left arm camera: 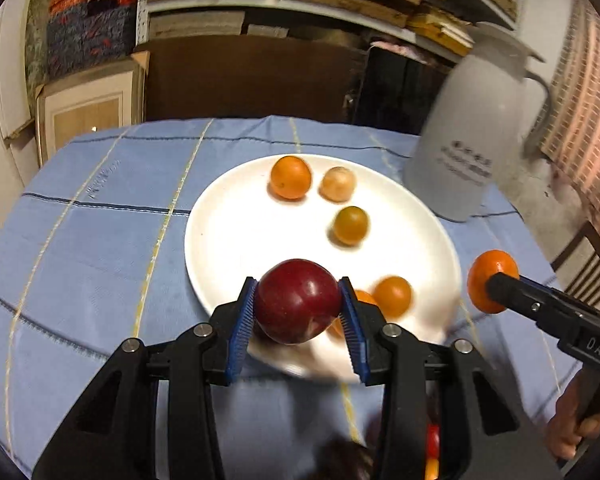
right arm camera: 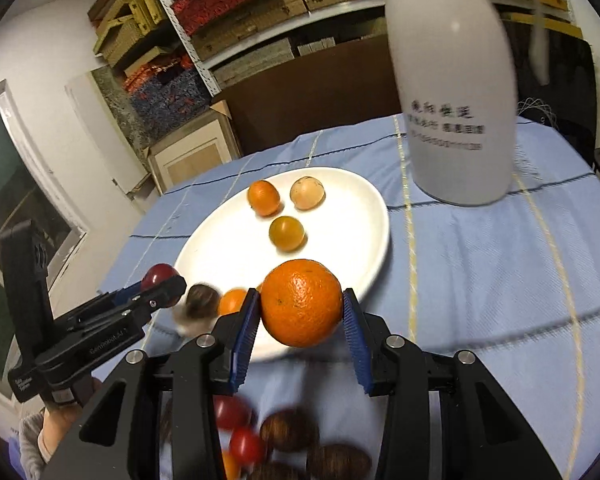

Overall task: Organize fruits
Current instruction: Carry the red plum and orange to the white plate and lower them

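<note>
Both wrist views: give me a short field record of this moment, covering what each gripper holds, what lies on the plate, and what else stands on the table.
left gripper: shut on red apple
right gripper: shut on orange
plate: white, several small orange, greenish and pale fruits on it
tablecloth: blue check
jug: white, upright behind plate
loose fruit: near edge, blurred
</note>
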Tool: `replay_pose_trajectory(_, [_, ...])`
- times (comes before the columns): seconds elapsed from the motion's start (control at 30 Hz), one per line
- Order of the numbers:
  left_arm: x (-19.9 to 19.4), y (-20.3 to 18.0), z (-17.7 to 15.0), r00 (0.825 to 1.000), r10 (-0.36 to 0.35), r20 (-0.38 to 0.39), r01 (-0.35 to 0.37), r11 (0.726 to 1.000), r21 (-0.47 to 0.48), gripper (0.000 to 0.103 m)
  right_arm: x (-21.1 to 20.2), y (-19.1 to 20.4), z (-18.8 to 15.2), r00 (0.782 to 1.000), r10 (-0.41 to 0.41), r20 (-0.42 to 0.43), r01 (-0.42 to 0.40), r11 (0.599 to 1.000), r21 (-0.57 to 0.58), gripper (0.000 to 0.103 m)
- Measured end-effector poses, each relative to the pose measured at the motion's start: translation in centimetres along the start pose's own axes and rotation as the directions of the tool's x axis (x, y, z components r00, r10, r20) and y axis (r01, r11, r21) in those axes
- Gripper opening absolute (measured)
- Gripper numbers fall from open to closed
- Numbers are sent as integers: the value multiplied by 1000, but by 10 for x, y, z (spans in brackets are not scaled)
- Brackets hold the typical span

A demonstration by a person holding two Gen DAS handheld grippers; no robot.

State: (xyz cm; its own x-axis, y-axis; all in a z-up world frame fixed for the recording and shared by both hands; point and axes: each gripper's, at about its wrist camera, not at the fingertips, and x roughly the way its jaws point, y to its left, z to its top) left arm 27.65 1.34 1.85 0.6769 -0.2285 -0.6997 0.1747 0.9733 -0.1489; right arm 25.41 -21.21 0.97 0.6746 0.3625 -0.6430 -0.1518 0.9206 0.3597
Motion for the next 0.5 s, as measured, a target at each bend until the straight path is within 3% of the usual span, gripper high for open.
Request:
replay_pose_trajectory(0.13, [24,7,3,1000,2,-15,-2,1000,5,41,28,1,9,1000,-4,-14,3,1000,-14,44])
replay_pose_trajectory(0.2, [27,9,2,1000,5,-13,-5,1000,6,46,32,-2,11,1000,-8,3,8,1000,-6,47])
replay_pose_trajectory(0.27, [24,12,1,1000,3,-4,-3,1000,-4,61,31,-5,10,1000,-12,10,12,1000,5,52])
replay_pose_trajectory(0.5, [-20,9,-2,998,23,61,-22,1000,-21,66,-20,5,11,997,24,77,-24,1000,3,56])
